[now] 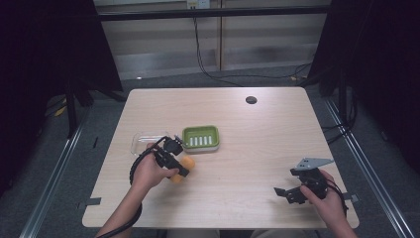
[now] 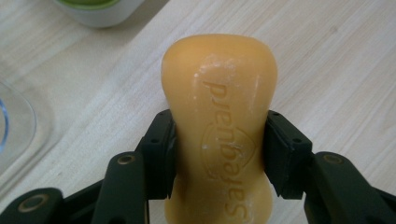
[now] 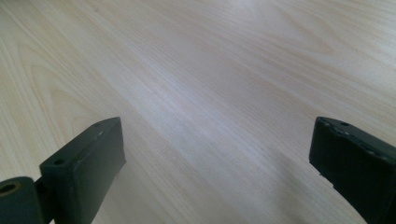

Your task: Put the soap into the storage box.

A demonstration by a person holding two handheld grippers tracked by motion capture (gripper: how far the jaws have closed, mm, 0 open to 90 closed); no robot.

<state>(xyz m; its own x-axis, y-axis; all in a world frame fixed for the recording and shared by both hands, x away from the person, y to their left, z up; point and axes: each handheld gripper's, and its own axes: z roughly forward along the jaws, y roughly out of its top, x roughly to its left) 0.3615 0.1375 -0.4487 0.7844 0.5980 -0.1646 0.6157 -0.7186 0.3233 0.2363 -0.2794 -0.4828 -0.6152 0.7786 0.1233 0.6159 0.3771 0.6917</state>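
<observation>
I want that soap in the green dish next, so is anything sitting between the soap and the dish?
Nothing visible does. The soap, gripped by the left claw, sits just short of the green dish, bare table between them. The clear lid lies off to the side.

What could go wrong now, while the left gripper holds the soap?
1. The left gripper pinches the soap only at its narrow waist; the smooth bar may slip out.
2. The green dish and the clear lid lie very near; a swing of the hand may knock them.
</observation>
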